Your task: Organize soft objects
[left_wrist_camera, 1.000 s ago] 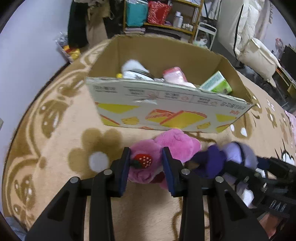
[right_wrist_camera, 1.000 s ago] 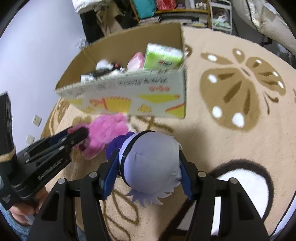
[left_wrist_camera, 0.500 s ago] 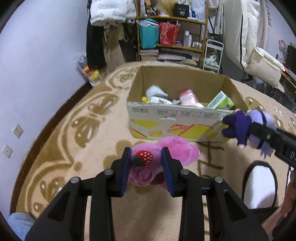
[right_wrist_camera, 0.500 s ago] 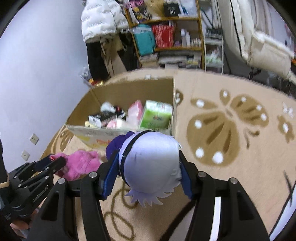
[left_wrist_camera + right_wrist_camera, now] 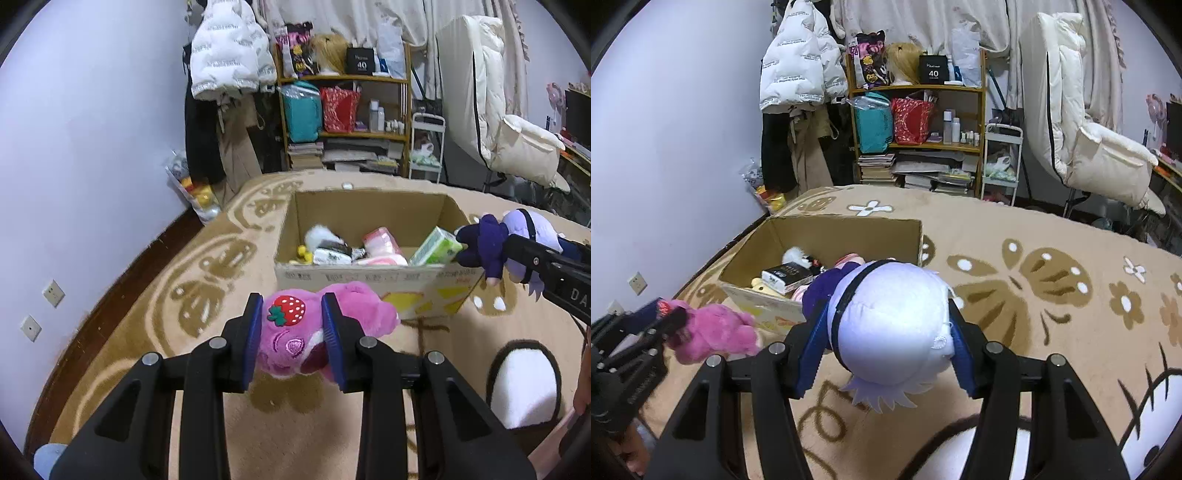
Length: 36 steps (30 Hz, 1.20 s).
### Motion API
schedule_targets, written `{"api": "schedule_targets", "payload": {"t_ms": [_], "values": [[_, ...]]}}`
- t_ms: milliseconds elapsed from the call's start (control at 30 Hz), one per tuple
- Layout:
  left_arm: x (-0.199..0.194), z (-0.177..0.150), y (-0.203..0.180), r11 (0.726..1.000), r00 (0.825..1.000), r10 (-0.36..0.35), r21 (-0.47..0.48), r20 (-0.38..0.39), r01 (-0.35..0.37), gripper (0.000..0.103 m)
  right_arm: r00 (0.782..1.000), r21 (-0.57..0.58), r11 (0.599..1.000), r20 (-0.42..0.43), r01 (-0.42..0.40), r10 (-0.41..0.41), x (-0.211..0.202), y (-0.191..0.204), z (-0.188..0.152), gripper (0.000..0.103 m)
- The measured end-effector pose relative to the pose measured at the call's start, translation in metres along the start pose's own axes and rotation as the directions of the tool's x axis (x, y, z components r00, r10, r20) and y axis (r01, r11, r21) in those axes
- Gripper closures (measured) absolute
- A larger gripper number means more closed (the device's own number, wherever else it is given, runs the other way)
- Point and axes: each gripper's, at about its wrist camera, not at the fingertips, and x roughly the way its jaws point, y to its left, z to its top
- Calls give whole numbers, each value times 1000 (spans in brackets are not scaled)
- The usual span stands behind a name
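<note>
The left tongs (image 5: 291, 332) are clamped on a pink plush toy (image 5: 314, 332) with a strawberry on it, their blue pads pressed into its sides. The right tongs (image 5: 886, 343) grip a lavender-headed plush doll (image 5: 890, 325) by its round head, with the dark purple body pointing forward.

A second ago both toys hung low, just off the tan patterned rug (image 5: 229, 258), and the cardboard box (image 5: 369, 280) filled the left view, its printed front wall towering above the pink toy. Now both sets of tongs have risen: the cameras look down into the box from higher up, and the far shelf (image 5: 916, 110) and the white jacket (image 5: 798, 62) have come into sight. The pink toy sits in the air before the box's near wall. In the left view the doll has climbed from rug level to beside the box's right corner, overlapping the green tissue pack (image 5: 436, 245) inside; whether it is actually over the opening is hard to tell from these warped views. The box contents, including a pink pack (image 5: 380, 243), lie unchanged.
</note>
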Motion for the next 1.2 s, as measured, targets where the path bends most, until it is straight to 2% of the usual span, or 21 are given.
{"api": "schedule_targets", "payload": {"t_ms": [233, 367, 400, 433, 500, 600, 767, 867, 933, 1033, 1067, 1100, 1200], "values": [[-7, 11, 3, 999, 997, 34, 8, 76, -35, 74, 999, -7, 1000, 32, 28, -28, 6, 1, 15, 40], [-4, 25, 7, 1000, 994, 27, -2, 108, -27, 87, 997, -30, 998, 56, 50, -48, 12, 7, 26, 40], [-2, 29, 8, 1000, 993, 23, -12, 113, -22, 93, 997, -34, 998, 64, 53, -51, 14, 8, 29, 40], [3, 33, 8, 1000, 994, 6, -11, 108, -5, 98, 996, -35, 998, 66, 54, -52, 16, 9, 31, 40], [18, 37, 10, 999, 997, -36, -28, 61, 37, 99, 997, -35, 998, 58, 49, -47, 22, 10, 32, 40], [38, 32, 22, 991, 997, -82, -106, -6, 81, 101, 999, -34, 999, 36, 33, -31, 31, 12, 29, 40], [55, 24, 31, 989, 993, -79, -130, -84, 68, 101, 1000, -38, 999, 22, 11, -10, 38, 13, 26, 40], [58, 13, 37, 986, 984, -81, -156, -156, 56, 94, 1000, -45, 999, 20, 7, -6, 39, 13, 25, 40], [60, 5, 42, 986, 976, -66, -165, -209, 32, 86, 1000, -43, 999, 12, -3, 3, 41, 12, 24, 40], [65, -7, 49, 982, 953, -88, -184, -289, 35, 64, 1000, -32, 999, -2, -21, 21, 43, 11, 23, 40], [65, -10, 50, 982, 949, -91, -188, -302, 35, 44, 1000, -32, 999, -4, -24, 24, 43, 10, 23, 40], [64, -14, 51, 981, 947, -91, -189, -308, 33, 29, 1000, -33, 999, -6, -26, 26, 43, 11, 22, 40], [62, -18, 46, 990, 945, -64, -140, -322, 19, 15, 999, -34, 999, -10, -33, 33, 42, 13, 21, 40]]}}
